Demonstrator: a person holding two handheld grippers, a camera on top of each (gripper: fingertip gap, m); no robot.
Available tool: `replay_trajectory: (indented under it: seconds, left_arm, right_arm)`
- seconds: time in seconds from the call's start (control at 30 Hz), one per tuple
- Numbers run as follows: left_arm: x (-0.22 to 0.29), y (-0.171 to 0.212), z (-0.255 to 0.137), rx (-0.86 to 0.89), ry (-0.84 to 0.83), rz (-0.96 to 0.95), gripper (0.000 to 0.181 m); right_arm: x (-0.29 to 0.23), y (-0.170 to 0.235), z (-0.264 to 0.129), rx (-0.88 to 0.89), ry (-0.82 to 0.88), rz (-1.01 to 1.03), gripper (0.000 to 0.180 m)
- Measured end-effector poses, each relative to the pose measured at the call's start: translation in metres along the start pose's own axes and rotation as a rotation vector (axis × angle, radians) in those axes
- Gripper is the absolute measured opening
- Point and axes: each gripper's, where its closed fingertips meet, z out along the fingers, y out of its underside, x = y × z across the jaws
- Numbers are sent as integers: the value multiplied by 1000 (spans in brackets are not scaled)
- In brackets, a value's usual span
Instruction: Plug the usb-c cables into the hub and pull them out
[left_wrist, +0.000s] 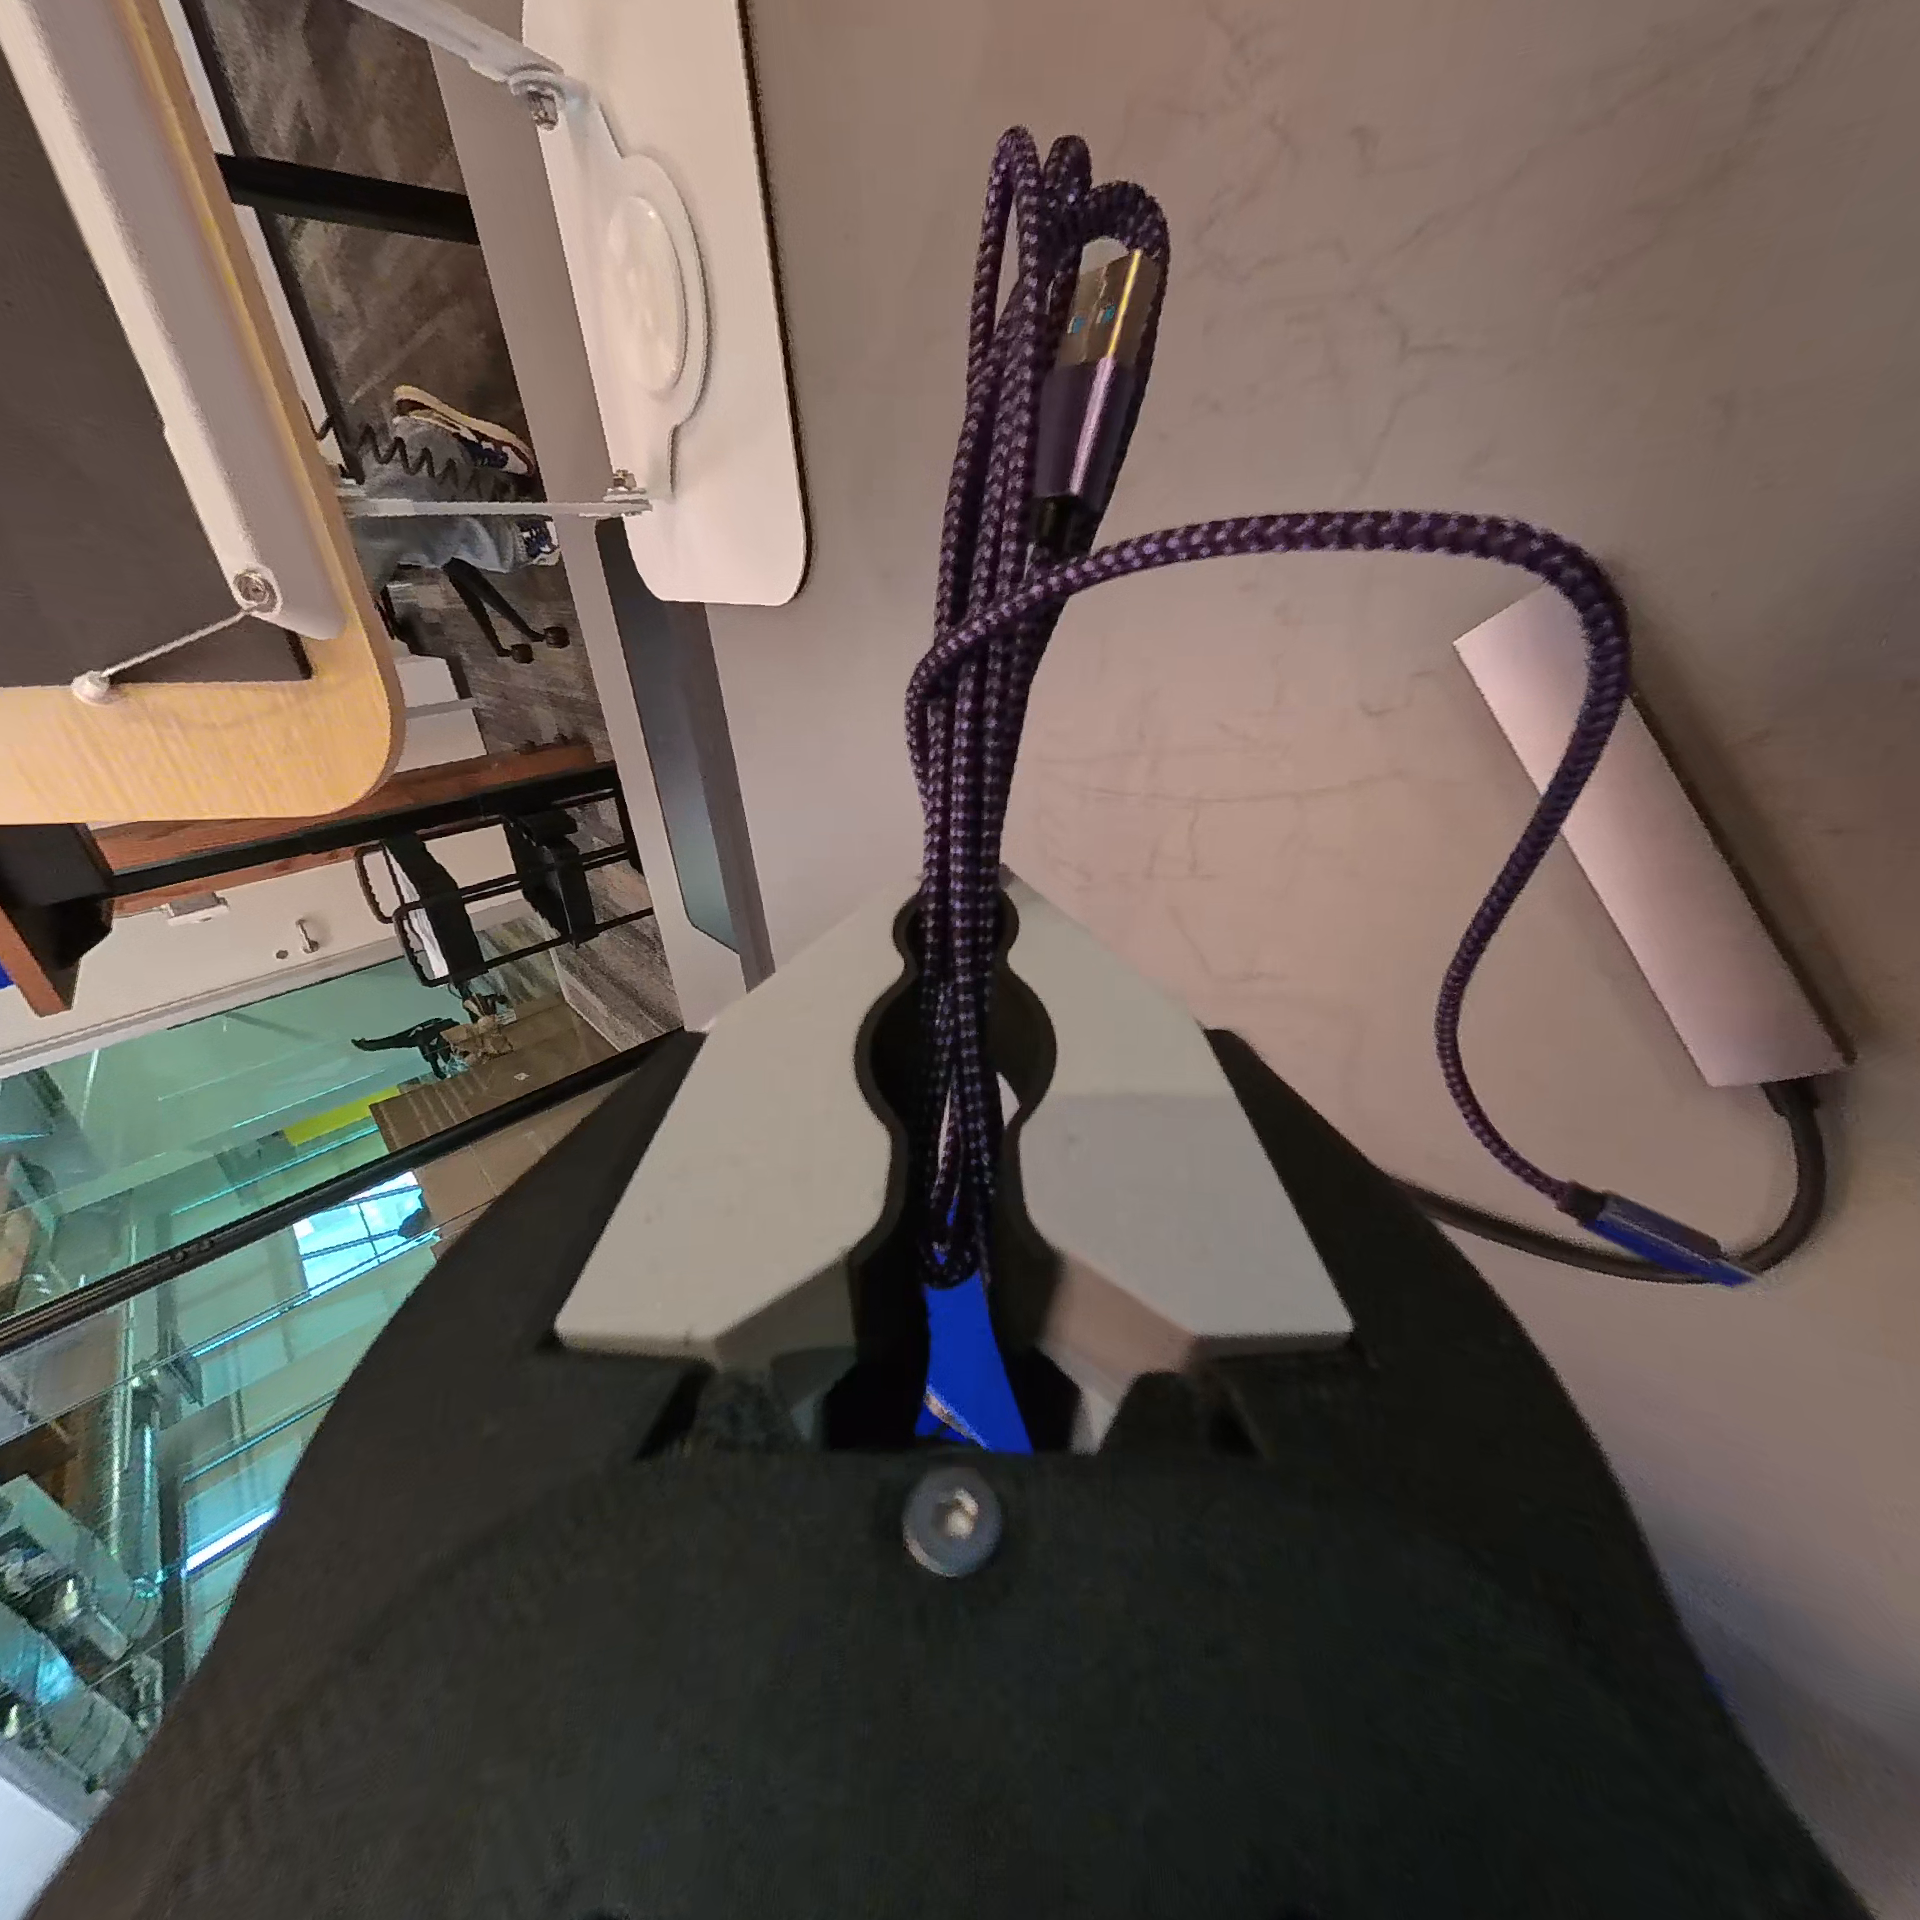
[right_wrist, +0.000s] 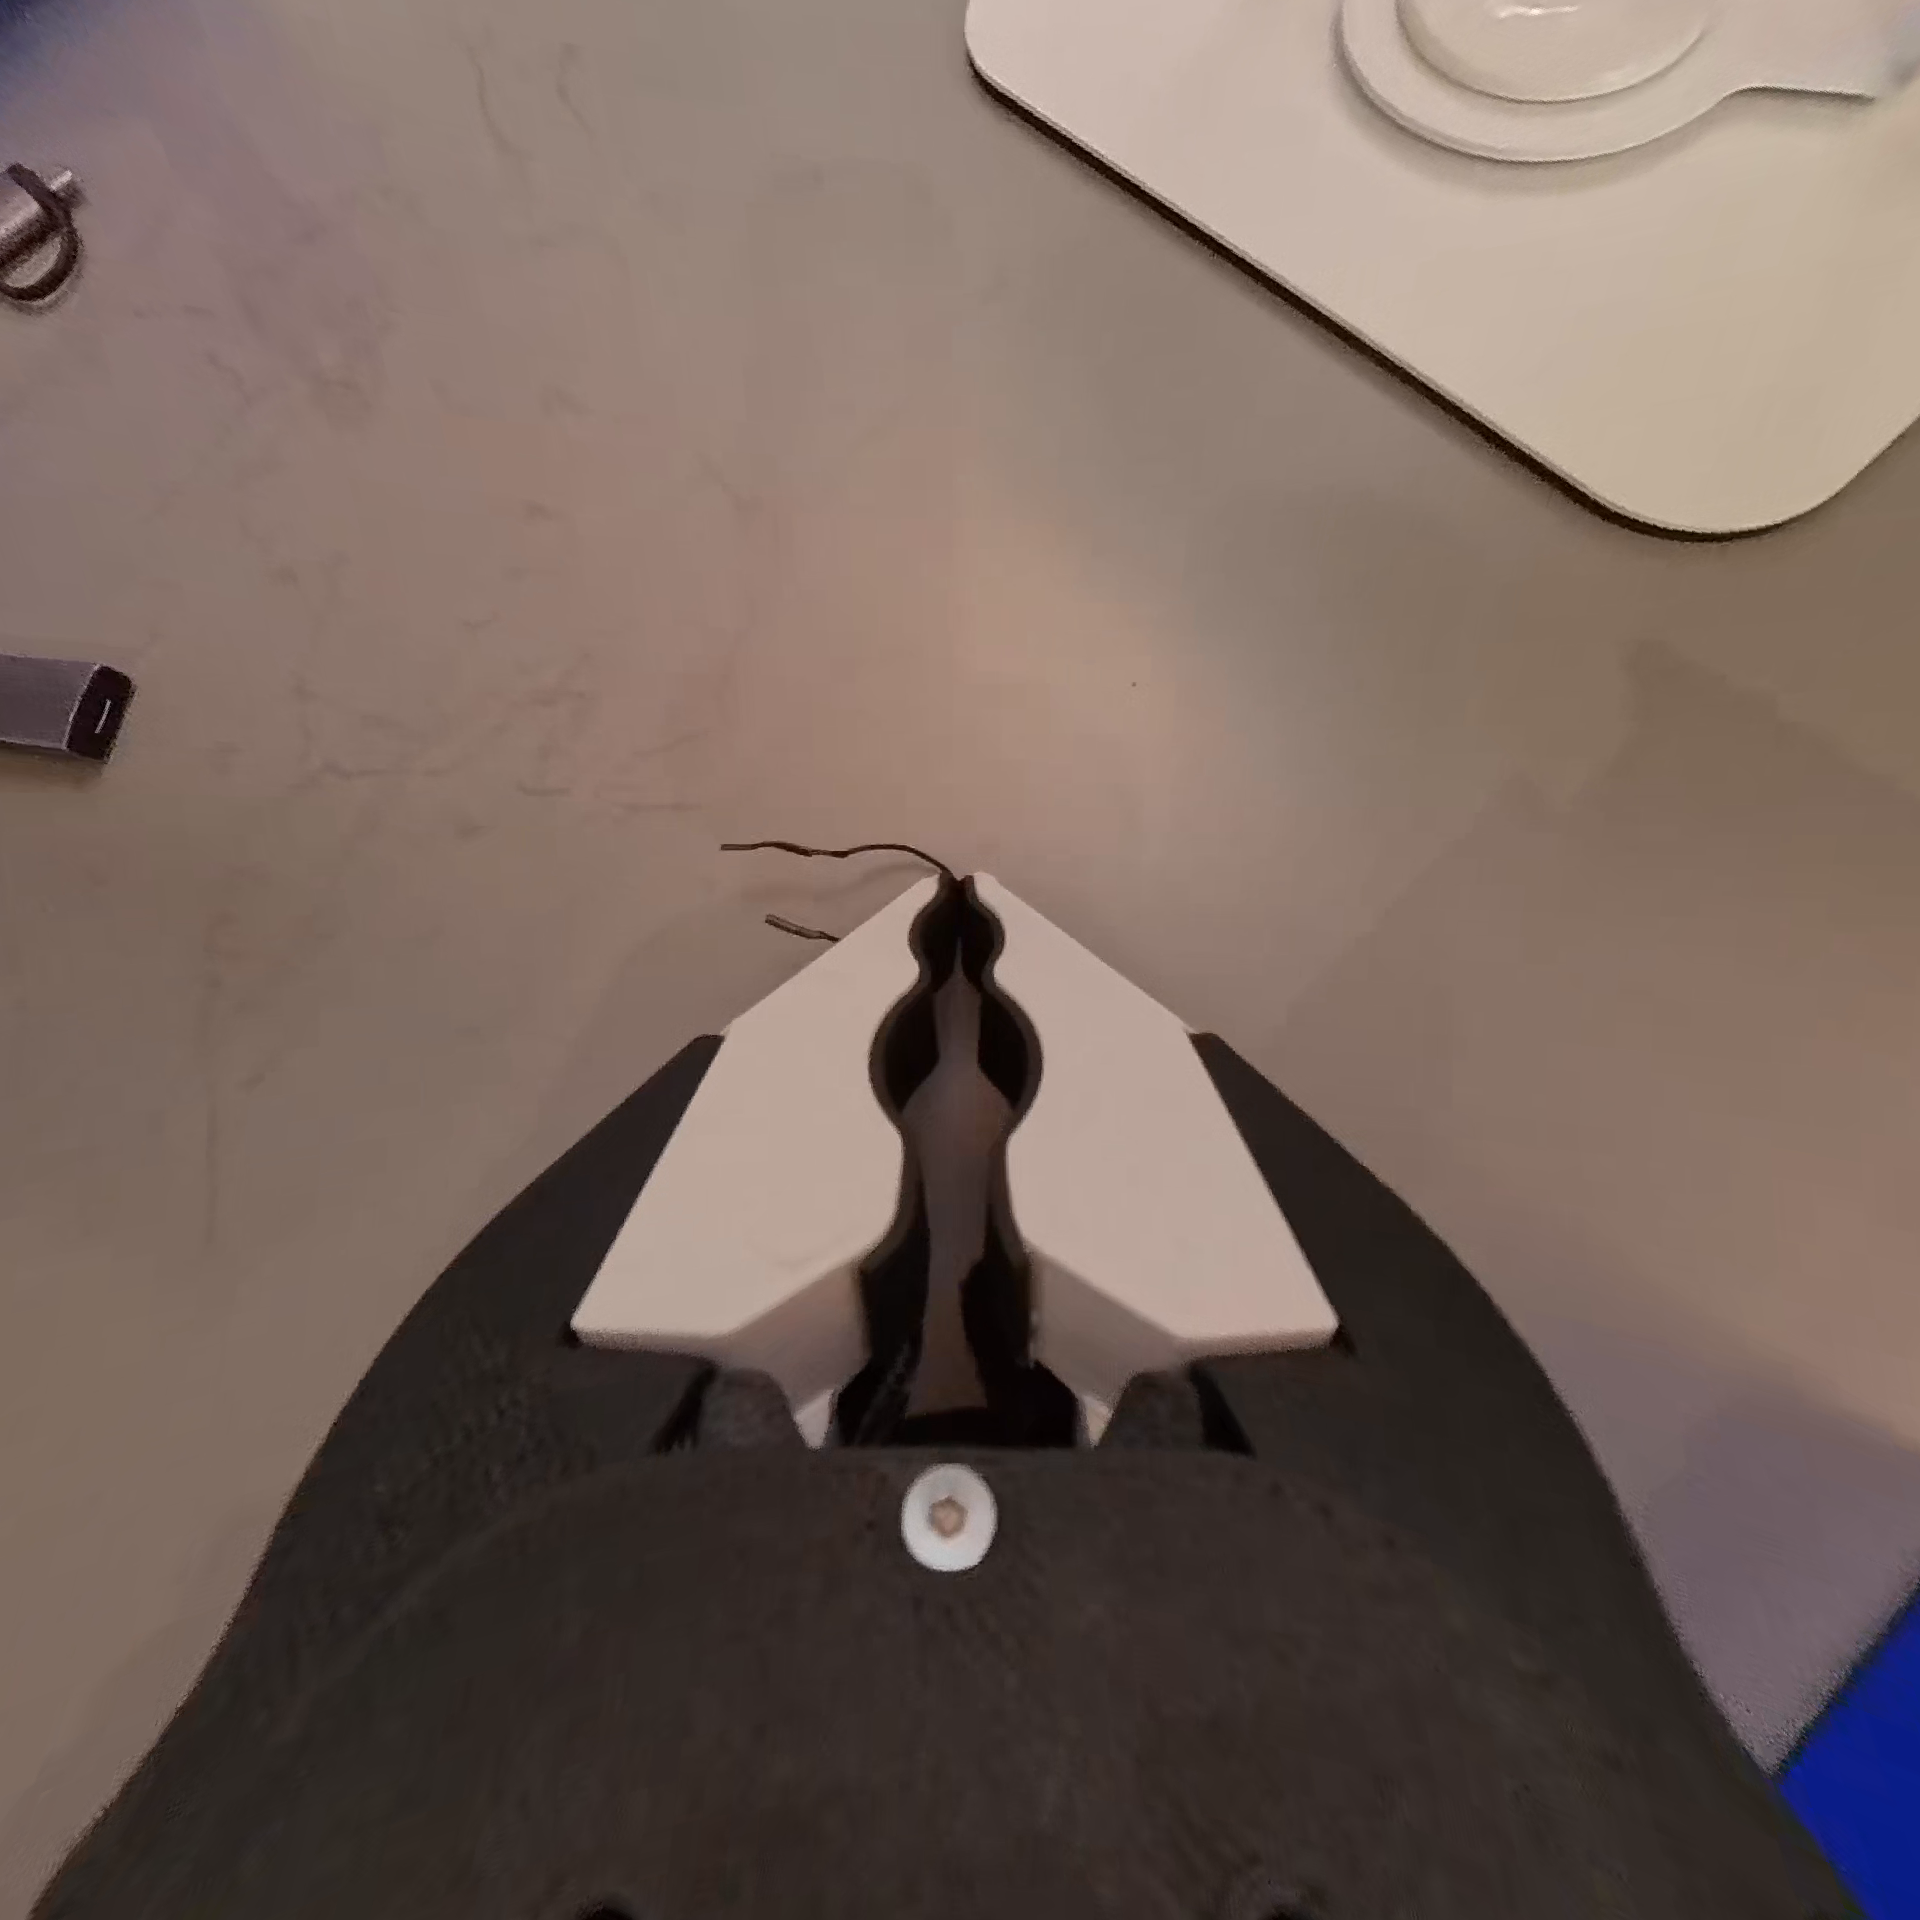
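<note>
Purple braided cable (left_wrist: 961, 727), bunched in several strands, is pinched between the tips of the left gripper (left_wrist: 956, 914), whose jaws are drawn narrow around it. One loose strand is looped off to the right, ending in a blue-collared plug (left_wrist: 1652, 1242) beside the silver hub (left_wrist: 1662, 852), apparently not seated. The step is judged to be handling before insertion; next, that plug must be grasped and lined up with a port. The right gripper (right_wrist: 956, 883) is closed on nothing but a thin stray thread (right_wrist: 831, 852), over bare table (right_wrist: 623, 468).
</note>
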Motion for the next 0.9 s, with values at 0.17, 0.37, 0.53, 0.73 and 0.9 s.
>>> replay_trajectory:
  seconds: [0.17, 0.37, 0.53, 0.73, 0.9]
  left_arm:
    - [0, -3, -1, 24, -12, -5, 2]
    - [1, -16, -12, 112, 0, 8, 2]
    - [8, -45, -39, 300, 20, 113, 2]
    - [6, -67, -68, 410, -3, 155, 3]
    - [3, -80, -85, 466, -36, 165, 3]
  right_arm:
    - [-8, -18, -11, 109, -56, 19, 0]
    - [-41, -75, -59, 385, -70, -151, 0]
    - [-101, -115, -98, 554, -97, -433, 0]
    - [-160, -132, -127, 690, -199, -656, 0]
    - [-179, -134, -133, 736, -215, -739, 0]
